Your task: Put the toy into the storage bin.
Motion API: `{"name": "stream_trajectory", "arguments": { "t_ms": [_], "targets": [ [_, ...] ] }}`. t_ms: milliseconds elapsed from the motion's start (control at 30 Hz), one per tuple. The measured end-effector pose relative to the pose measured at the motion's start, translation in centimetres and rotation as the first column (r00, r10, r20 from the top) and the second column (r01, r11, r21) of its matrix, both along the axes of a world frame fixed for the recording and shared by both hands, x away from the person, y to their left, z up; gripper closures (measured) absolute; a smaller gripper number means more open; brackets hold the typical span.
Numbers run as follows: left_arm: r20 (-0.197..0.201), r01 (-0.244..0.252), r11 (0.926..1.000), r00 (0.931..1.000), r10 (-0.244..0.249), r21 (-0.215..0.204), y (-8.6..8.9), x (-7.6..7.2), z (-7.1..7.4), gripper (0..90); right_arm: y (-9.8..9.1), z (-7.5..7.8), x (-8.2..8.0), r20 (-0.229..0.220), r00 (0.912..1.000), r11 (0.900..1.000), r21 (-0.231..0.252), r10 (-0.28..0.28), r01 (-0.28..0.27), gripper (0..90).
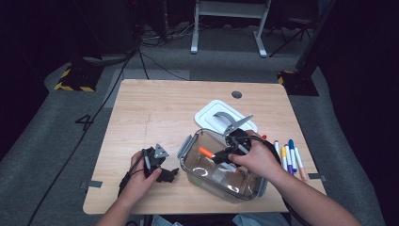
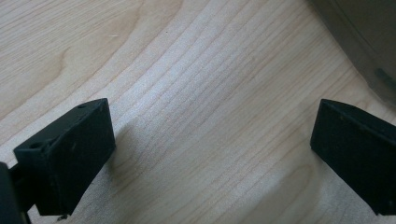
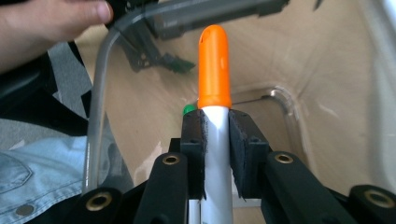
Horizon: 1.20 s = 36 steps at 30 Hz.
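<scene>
1. High view: the right claw is holding an orange-capped marker over the open top of a clear plastic container sitting at the lower centre of the frame, near the front edge of the pale wooden tabletop. A white lid is lying just behind the container, and a row of markers is lying to its right, close to the tabletop's right edge. The left claw is resting at the lower left, just beside the container, with bare wood stretching behind it.
2. Left gripper view: the matte black blocky jaws are standing wide apart, framing smooth grained wood; the container's wall is showing in the upper right corner.
3. Right gripper view: the padded jaws are clamping the marker's white barrel, its glossy rounded orange cap pointing up the frame inside the container's curved transparent rim.
</scene>
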<state>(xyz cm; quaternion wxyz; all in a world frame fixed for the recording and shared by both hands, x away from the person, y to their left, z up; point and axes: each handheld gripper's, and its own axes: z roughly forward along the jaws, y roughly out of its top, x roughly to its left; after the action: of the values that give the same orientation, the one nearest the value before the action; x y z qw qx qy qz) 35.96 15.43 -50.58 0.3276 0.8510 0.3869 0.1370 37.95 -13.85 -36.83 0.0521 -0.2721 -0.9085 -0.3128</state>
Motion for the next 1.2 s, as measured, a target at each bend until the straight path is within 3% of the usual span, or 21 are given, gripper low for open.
{"name": "stream_trajectory", "arguments": {
  "t_ms": [333, 600, 1000, 1200],
  "targets": [
    [0.0, 0.0, 1.0, 1.0, 0.0, 0.0, 0.0, 0.0, 0.0, 0.2, 2.1, -3.2, 0.0, -0.069, 0.9966, 0.9952, -0.083, 0.045, -0.051, 77.2],
    [-0.001, 0.006, 1.0, 1.0, -0.006, 0.003, 0.1, 0.0, 0.0, 0.2, 2.8, -4.9, 0.1, -0.113, 0.9915, 0.9905, -0.114, 0.064, -0.077, 77.2],
    [0.0, 0.007, 1.0, 1.0, -0.007, 0.003, 0.1, 0.0, 0.0, 0.2, 3.6, -7.2, 0.1, -0.167, 0.9813, 0.9668, -0.219, 0.096, -0.132, 77.2],
    [-0.001, 0.008, 1.0, 1.0, -0.008, 0.004, 0.1, -0.1, 0.0, 0.2, 3.8, -8.1, 0.1, -0.185, 0.9783, 0.9632, -0.232, 0.094, -0.136, 77.1]
  ]
}}
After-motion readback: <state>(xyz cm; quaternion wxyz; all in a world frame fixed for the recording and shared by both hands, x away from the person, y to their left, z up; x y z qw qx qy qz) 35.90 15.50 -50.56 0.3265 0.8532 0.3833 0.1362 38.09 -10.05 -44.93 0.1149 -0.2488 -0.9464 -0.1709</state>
